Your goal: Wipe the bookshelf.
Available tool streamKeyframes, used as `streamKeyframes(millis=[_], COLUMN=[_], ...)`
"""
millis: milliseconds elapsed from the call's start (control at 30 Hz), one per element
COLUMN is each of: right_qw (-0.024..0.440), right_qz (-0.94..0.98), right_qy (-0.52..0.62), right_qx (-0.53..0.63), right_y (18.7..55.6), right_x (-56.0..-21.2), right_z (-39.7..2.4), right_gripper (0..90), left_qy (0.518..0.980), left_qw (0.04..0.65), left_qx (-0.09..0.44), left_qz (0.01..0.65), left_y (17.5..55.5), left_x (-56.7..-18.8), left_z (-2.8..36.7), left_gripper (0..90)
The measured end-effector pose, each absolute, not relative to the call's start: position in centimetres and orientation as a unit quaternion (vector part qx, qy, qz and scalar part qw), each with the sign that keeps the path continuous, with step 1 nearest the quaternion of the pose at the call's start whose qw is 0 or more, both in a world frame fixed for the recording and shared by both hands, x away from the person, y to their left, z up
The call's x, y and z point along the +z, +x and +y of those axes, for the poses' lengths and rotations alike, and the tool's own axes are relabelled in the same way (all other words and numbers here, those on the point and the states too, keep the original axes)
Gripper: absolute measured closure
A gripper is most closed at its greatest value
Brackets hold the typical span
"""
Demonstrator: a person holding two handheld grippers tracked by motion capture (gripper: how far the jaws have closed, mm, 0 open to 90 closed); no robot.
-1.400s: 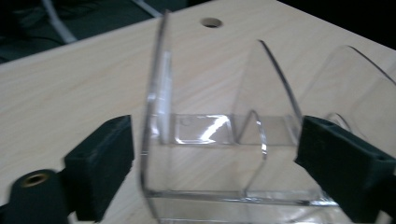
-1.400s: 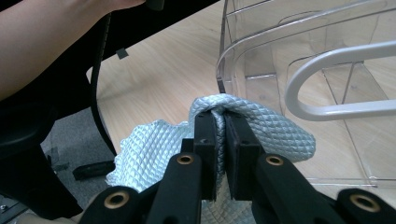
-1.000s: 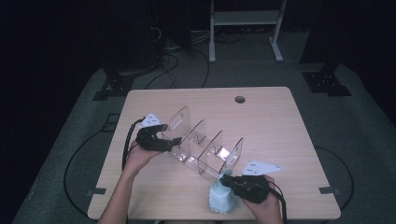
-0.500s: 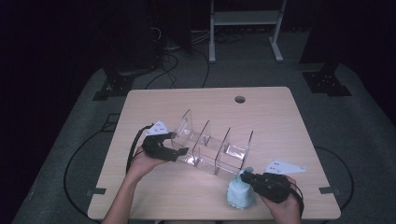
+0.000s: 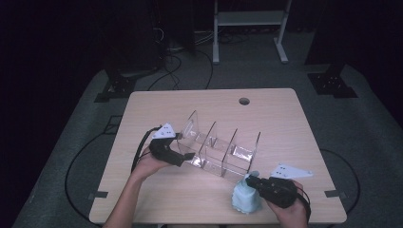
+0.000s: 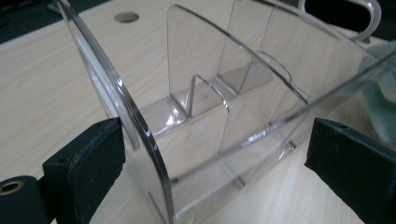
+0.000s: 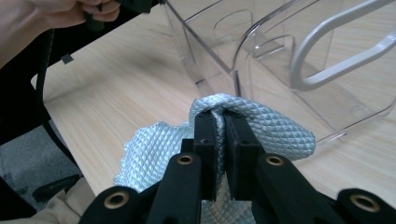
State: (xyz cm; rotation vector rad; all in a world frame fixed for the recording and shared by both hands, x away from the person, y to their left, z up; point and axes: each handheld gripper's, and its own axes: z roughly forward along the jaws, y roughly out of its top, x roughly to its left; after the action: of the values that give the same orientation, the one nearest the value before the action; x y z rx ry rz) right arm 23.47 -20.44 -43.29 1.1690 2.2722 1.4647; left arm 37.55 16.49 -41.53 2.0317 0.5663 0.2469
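Right tongs clamped on pale cloth, left tongs just opened around the clear organizer's end wall: steady it before wiping.

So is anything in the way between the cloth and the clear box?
Nothing visible is. The right gripper is pinching the light blue cloth right beside the near end of the clear box, with only bare table between them. The left gripper has just opened its jaws around the box's other end.
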Motion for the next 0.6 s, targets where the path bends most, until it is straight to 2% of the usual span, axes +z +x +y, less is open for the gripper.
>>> streamKeyframes(millis=[300, 600], right_qw=[0.093, 0.108], right_qz=[0.770, 0.755], right_qy=[0.397, 0.423], right_qx=[0.491, 0.489], right_y=[24.0, 24.9], right_x=[-43.7, -43.7], right_z=[-20.2, -22.3], right_gripper=[83.4, 83.3], left_qy=[0.845, 0.850], left_qw=[0.479, 0.485], left_qx=[0.092, 0.074], left_qz=[0.220, 0.192], left_y=[38.4, 37.2], left_x=[-41.4, -41.5], left_z=[15.6, 15.6], left_gripper=[3.9, 10.1])
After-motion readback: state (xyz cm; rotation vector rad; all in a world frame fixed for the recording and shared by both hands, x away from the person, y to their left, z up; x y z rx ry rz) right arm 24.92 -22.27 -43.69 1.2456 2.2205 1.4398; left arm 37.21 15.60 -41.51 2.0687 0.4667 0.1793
